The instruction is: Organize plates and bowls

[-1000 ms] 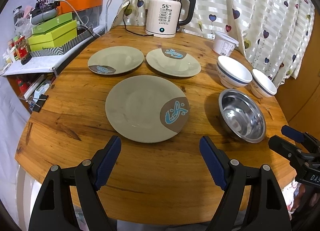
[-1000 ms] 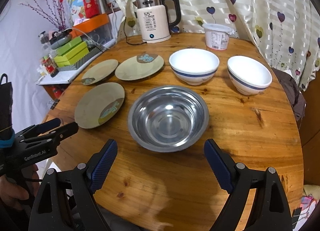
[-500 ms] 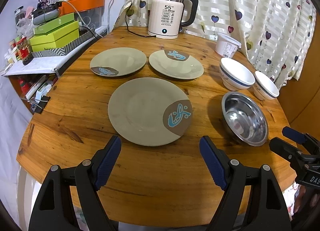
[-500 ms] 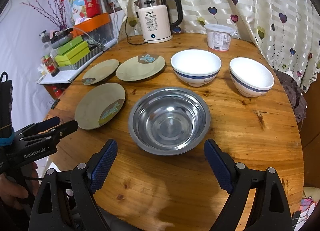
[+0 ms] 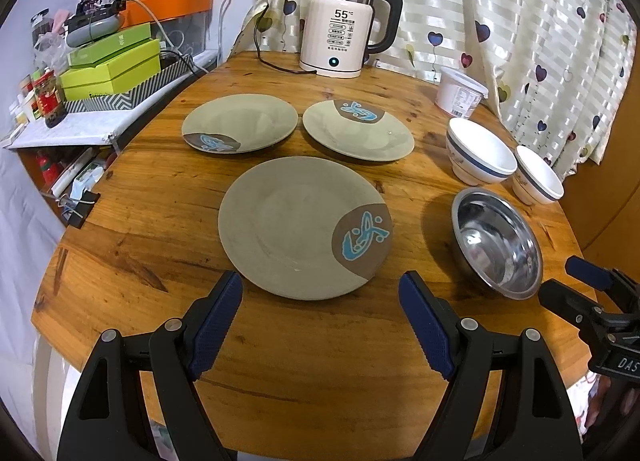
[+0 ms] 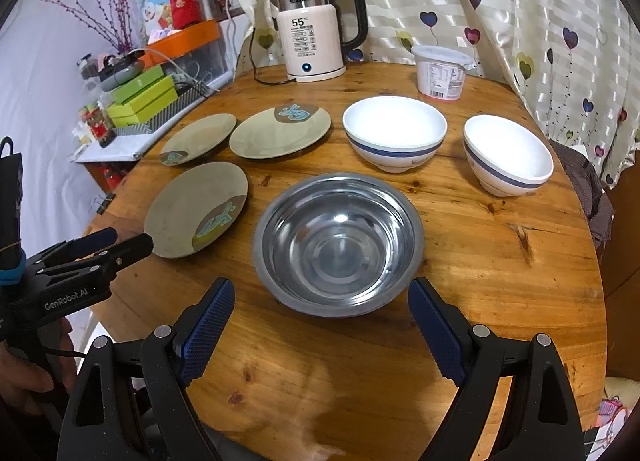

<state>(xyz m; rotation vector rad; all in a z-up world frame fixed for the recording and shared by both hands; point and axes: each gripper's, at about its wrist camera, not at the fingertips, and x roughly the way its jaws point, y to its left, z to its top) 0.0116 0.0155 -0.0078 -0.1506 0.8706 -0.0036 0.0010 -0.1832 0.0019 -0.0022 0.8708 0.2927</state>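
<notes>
Three grey-green plates with a blue fish mark lie on the round wooden table (image 5: 168, 221): a large one (image 5: 296, 225) nearest, two smaller ones (image 5: 240, 123) (image 5: 356, 133) behind it. A steel bowl (image 6: 338, 241) stands right of the large plate (image 6: 192, 209), with two white blue-banded bowls (image 6: 394, 133) (image 6: 508, 153) behind. My left gripper (image 5: 320, 289) hangs open just short of the large plate's near rim, nothing between its fingers. My right gripper (image 6: 320, 293) is open in front of the steel bowl, apart from it.
A cream electric kettle (image 5: 340, 41) with its cord and a white lidded tub (image 5: 460, 95) stand at the table's back edge by a heart-patterned curtain. Green boxes (image 5: 116, 69) and clutter fill a shelf on the left. A hand (image 6: 28, 373) holds the left gripper.
</notes>
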